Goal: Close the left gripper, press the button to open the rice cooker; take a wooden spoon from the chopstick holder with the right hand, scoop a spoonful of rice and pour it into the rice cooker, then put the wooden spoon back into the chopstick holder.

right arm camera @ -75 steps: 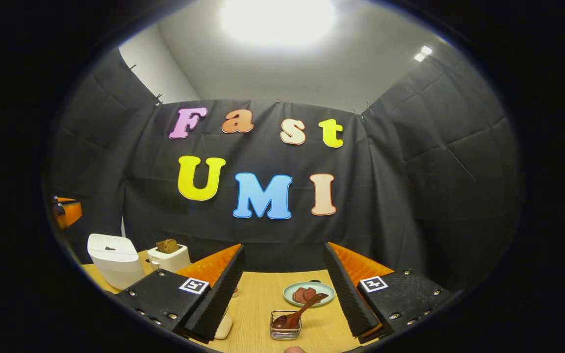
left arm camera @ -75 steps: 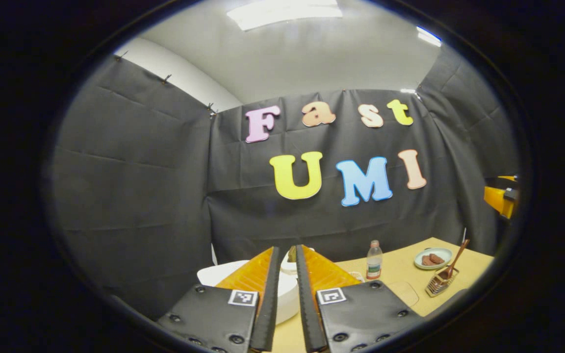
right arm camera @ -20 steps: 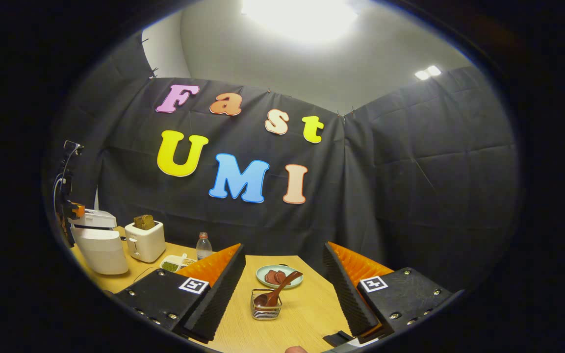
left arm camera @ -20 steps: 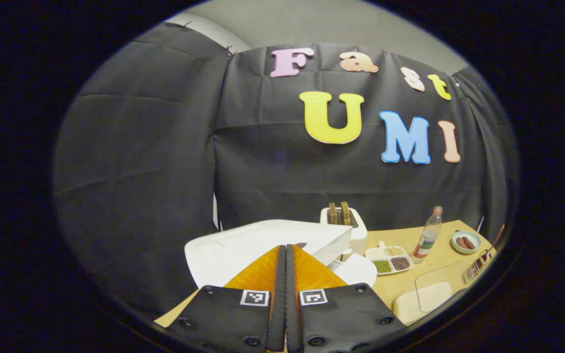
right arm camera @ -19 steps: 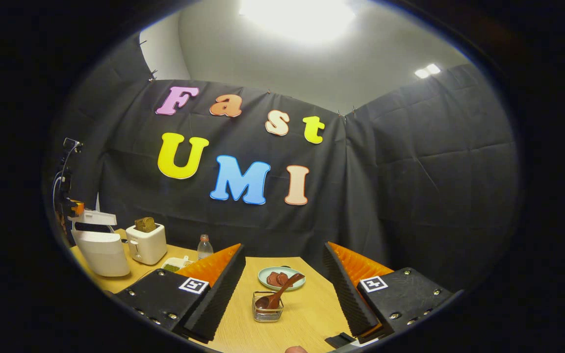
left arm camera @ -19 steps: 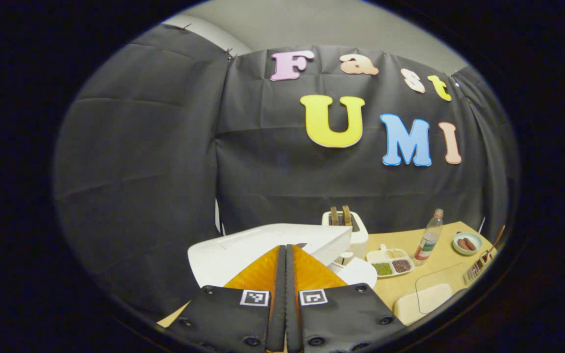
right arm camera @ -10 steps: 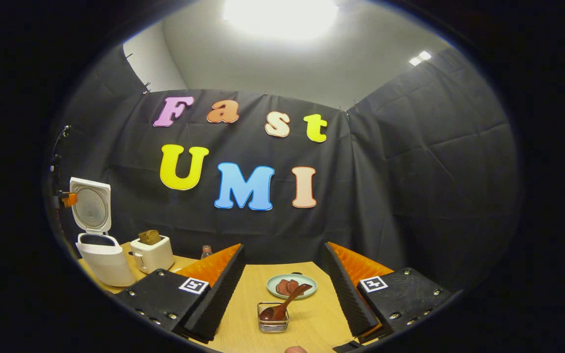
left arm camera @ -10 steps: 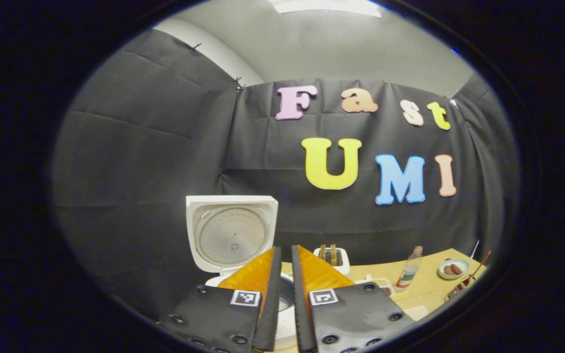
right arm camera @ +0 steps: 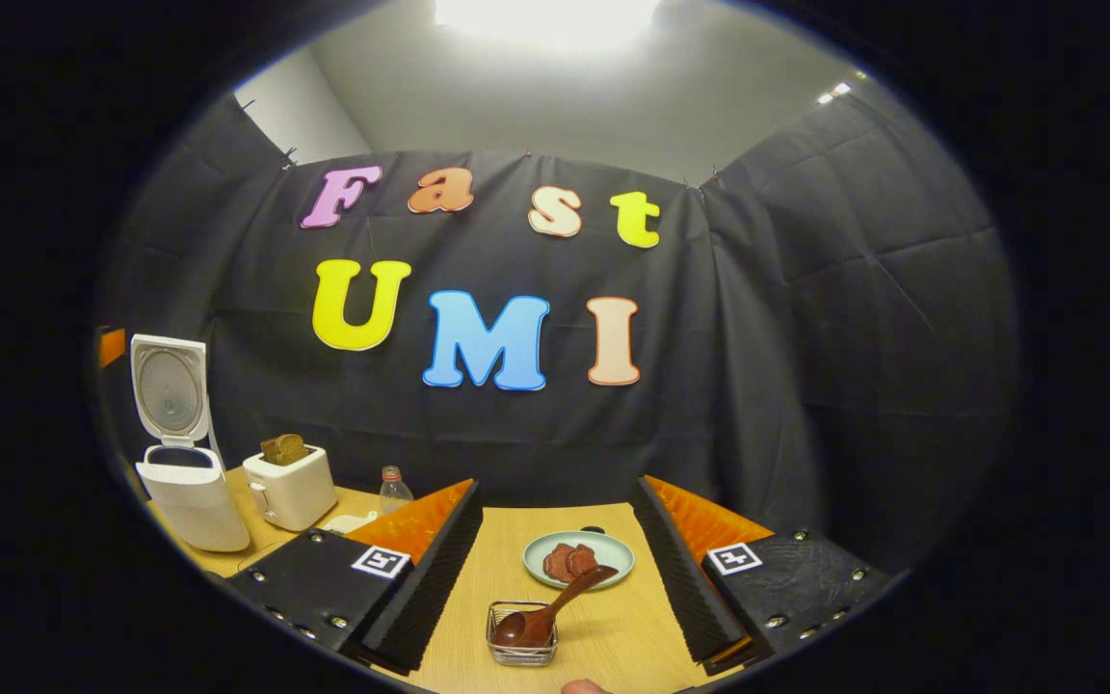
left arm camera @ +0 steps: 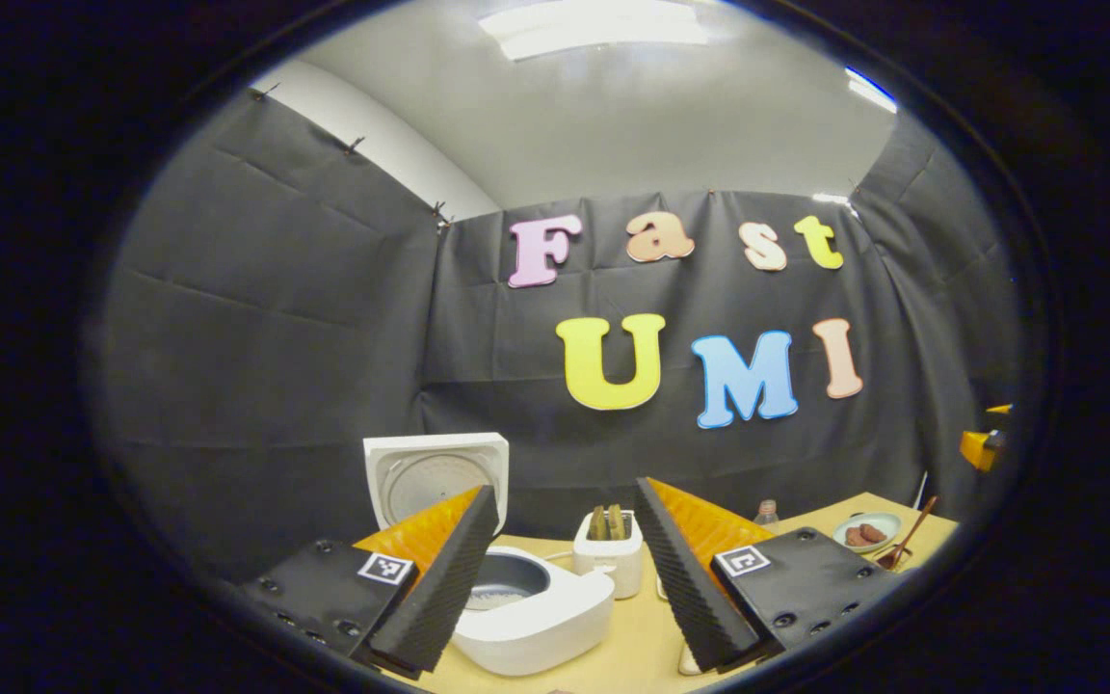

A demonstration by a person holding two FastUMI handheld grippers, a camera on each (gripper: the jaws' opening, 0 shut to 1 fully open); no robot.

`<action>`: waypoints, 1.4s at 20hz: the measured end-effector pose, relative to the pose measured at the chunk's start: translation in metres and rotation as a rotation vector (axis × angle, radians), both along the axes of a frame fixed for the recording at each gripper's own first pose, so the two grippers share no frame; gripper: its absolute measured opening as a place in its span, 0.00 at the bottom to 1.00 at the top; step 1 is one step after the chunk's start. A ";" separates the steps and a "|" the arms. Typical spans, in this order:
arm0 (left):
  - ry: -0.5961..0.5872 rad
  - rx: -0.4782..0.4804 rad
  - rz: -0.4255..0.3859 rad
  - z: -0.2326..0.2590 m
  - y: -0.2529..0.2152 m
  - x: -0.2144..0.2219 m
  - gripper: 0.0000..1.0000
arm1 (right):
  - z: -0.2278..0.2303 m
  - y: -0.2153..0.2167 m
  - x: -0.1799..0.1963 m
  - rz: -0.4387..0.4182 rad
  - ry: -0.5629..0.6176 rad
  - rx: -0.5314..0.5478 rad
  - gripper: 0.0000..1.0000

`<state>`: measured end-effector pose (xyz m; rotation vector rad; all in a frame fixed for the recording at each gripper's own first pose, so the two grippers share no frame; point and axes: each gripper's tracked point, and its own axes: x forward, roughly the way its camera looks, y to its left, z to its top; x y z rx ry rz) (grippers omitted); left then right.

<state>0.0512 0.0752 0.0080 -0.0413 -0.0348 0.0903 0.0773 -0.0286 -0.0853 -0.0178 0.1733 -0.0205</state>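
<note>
The white rice cooker (left arm camera: 536, 617) stands with its lid (left arm camera: 435, 477) raised upright, and its grey inner pot shows. My left gripper (left arm camera: 565, 578) is open just in front of it, with the cooker and a toaster between the fingers and nothing held. In the right gripper view the cooker (right arm camera: 191, 501) sits at the far left with its lid up. My right gripper (right arm camera: 555, 569) is open above the wire chopstick holder (right arm camera: 521, 636). The wooden spoon (right arm camera: 545, 607) leans in that holder, bowl down and handle pointing up to the right.
A white toaster (left arm camera: 613, 559) with bread stands beside the cooker. A pale green plate (right arm camera: 579, 559) with brown slices lies behind the holder. A plastic bottle (right arm camera: 393, 490) and a compartment dish stand further left on the wooden table (right arm camera: 613, 636). Black cloth walls close the booth.
The cooker lid has swung from nearly shut to fully upright. My left gripper has gone from shut to open and pulled back from the cooker. My right gripper has dropped slightly toward the holder.
</note>
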 end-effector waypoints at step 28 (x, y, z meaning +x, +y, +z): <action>0.128 0.070 0.177 -0.016 0.007 -0.064 0.98 | -0.222 -0.002 0.051 0.000 0.567 0.364 0.79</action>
